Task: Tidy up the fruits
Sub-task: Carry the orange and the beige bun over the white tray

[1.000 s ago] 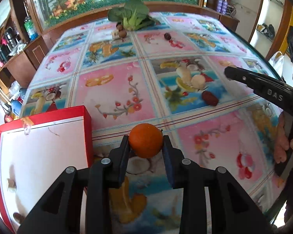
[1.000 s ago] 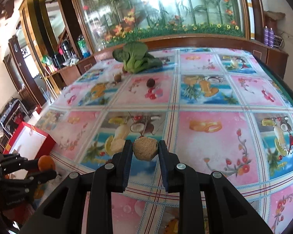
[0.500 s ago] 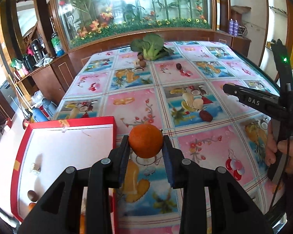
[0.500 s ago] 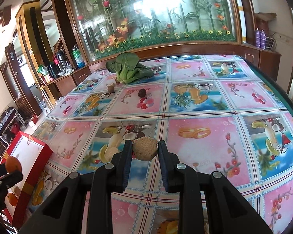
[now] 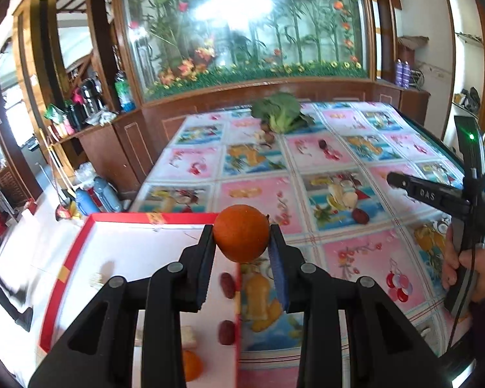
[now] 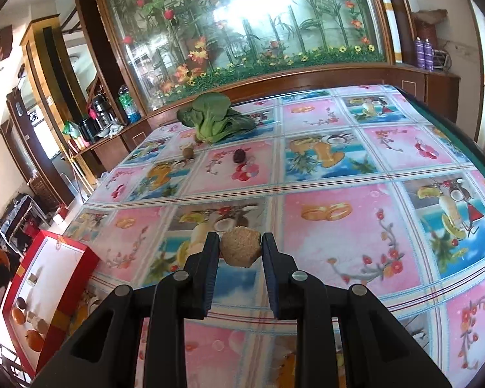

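Above the right edge of the red box (image 5: 80,252), left hand-held gripper (image 5: 242,242) clamps an orange (image 5: 241,237) between both pads, clear of the surface. Box sits at the desk's (image 5: 365,258) left side, white interior; inside it: two dark red dates (image 5: 227,284), a second orange (image 5: 190,365), a pale chunk (image 5: 188,336). Right hand-held gripper (image 6: 240,249) grips a tan, rough-textured round fruit (image 6: 240,248), held over the fruit-print tablecloth (image 6: 339,232). Loose on the desk: one date (image 5: 360,216) near the middle, a dark fruit (image 6: 239,156) and a kiwi (image 6: 188,152) farther back, beside leafy greens (image 6: 213,121). A hand (image 5: 468,268) holds the right tool's handle.
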